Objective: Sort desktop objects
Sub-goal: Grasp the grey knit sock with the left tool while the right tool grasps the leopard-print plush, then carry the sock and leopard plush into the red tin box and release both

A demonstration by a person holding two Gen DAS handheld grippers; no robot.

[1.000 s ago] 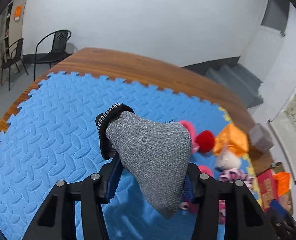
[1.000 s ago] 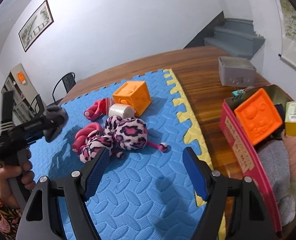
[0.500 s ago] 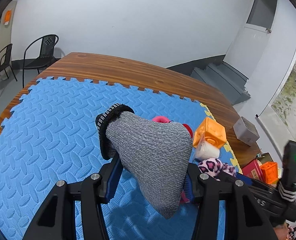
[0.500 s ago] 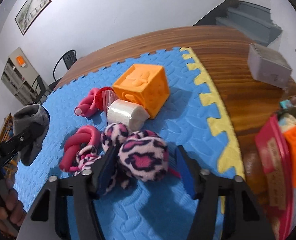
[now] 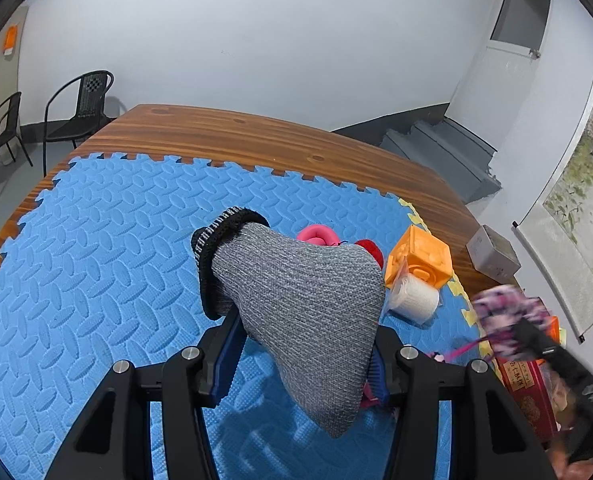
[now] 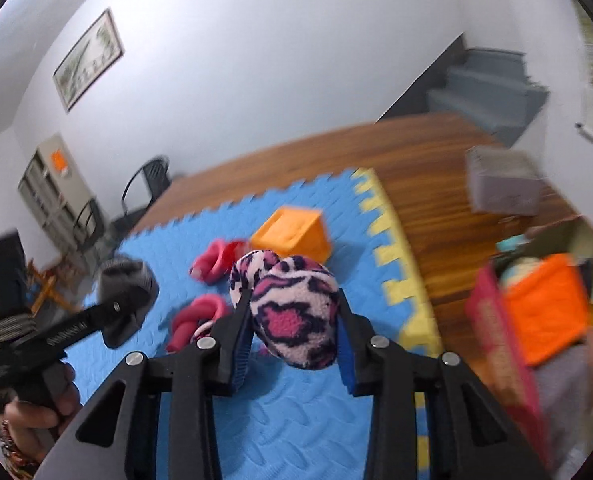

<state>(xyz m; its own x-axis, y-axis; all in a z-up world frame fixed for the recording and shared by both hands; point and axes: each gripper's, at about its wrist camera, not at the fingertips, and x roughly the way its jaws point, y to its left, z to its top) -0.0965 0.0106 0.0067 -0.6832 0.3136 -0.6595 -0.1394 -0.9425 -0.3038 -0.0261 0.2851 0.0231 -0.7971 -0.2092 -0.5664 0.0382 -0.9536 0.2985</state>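
My left gripper is shut on a grey knitted sock with a black striped cuff, held above the blue foam mat. In the right wrist view my right gripper is shut on a pink leopard-print plush toy, lifted off the mat. The same plush shows blurred at the right of the left wrist view. On the mat lie an orange cube, a white roll, and pink rope toys.
A red box at the right holds an orange block and other items. A grey box sits on the wooden table. A hand grips the left tool. Chairs stand beyond the table.
My right gripper closed on the leopard plush and lifted it off the mat toward the right. The left gripper kept hold of the grey sock and turned slightly right.
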